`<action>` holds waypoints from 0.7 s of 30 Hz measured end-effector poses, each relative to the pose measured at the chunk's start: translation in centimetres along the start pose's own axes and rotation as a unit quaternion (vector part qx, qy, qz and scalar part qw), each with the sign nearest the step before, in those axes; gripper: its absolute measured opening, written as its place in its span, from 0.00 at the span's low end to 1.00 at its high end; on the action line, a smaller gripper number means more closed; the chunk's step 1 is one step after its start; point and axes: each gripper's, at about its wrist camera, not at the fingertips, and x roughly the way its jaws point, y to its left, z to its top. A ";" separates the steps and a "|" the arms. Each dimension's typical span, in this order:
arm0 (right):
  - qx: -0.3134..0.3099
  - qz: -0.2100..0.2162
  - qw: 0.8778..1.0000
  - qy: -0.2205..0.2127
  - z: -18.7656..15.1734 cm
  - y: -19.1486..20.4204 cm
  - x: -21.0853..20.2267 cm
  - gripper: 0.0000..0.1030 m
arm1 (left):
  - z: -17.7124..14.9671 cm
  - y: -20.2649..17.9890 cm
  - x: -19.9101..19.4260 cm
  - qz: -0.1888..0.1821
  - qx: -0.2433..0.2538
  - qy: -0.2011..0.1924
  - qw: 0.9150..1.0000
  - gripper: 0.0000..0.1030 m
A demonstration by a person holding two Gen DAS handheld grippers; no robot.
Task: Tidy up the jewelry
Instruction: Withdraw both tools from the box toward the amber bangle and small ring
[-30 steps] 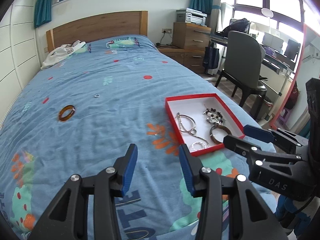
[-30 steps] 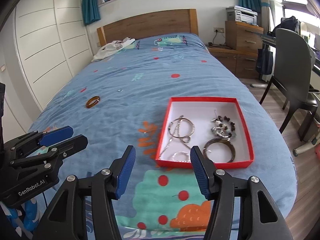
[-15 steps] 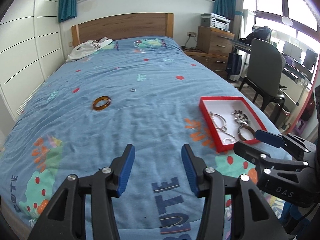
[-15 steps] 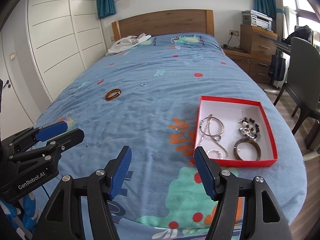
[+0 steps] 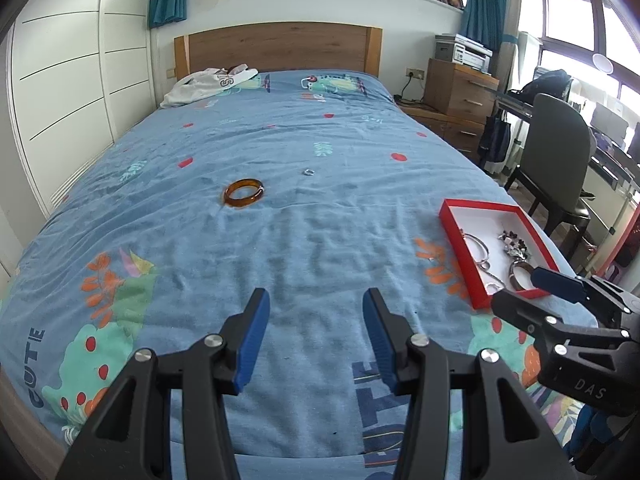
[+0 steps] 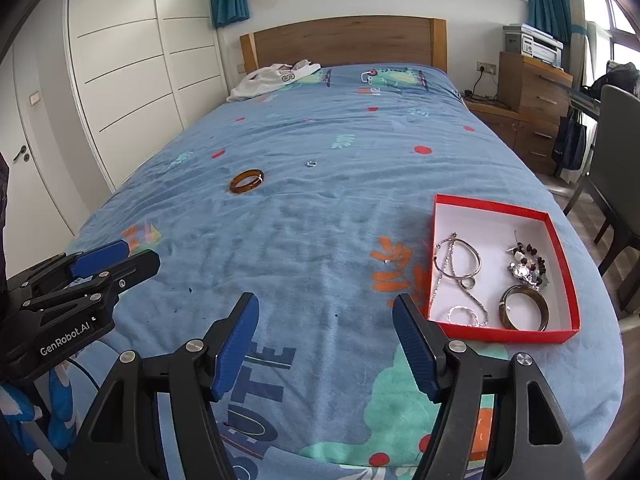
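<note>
An amber bangle (image 5: 243, 193) (image 6: 246, 181) lies on the blue bedspread toward the left, with a small silver ring (image 5: 308, 171) (image 6: 311, 164) a little beyond it to the right. A red-rimmed box (image 5: 447, 222) (image 6: 492, 205) at the bed's right edge holds silver hoops, a chain, a beaded piece and a dark bangle (image 6: 524, 312). My left gripper (image 5: 314, 322) hovers open over the near bedspread, nothing between its fingers. My right gripper (image 6: 325, 326) hovers to its right, its jaws opening and empty. Each gripper shows in the other's view, left gripper (image 6: 108, 258), right gripper (image 5: 532, 290).
A white garment (image 5: 208, 84) lies by the wooden headboard (image 5: 276, 46). White wardrobe doors (image 6: 132, 68) run along the left of the bed. On the right stand a wooden drawer unit (image 5: 460, 88) with a printer, and a dark chair (image 5: 560, 160) at a desk.
Both grippers have swung left across the bed, so the box sits further right and the amber bangle nearer the middle. The right gripper's jaws have spread wider.
</note>
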 end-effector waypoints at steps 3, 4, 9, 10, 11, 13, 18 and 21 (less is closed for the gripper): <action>-0.002 0.002 1.000 0.003 0.2 0.3 0.6 0.68 | 0.1 0.8 0.7 0.003 -0.007 0.005 1.000 0.45; -0.003 0.003 1.000 0.004 0.4 0.3 0.8 0.68 | 0.1 1.0 1.0 0.004 -0.009 0.009 1.000 0.45; -0.006 0.008 1.000 0.009 0.9 0.6 2.2 0.68 | 0.3 2.2 2.6 0.012 -0.018 0.022 1.000 0.45; -0.006 0.009 1.000 0.011 1.0 0.7 2.5 0.68 | 0.4 2.3 2.9 0.014 -0.018 0.024 0.999 0.45; -0.006 0.011 1.000 0.012 1.1 0.7 2.9 0.68 | 0.4 2.5 3.3 0.016 -0.019 0.027 0.999 0.45; -0.006 0.015 1.000 0.016 1.4 0.8 3.8 0.68 | 0.6 2.9 4.2 0.021 -0.021 0.032 0.999 0.45; -0.008 0.026 0.999 0.023 2.3 0.9 6.5 0.68 | 1.2 3.7 6.4 0.032 -0.023 0.043 0.998 0.45; -0.010 0.028 0.999 0.025 2.8 0.9 8.2 0.68 | 1.6 4.0 7.9 0.038 -0.021 0.049 0.998 0.45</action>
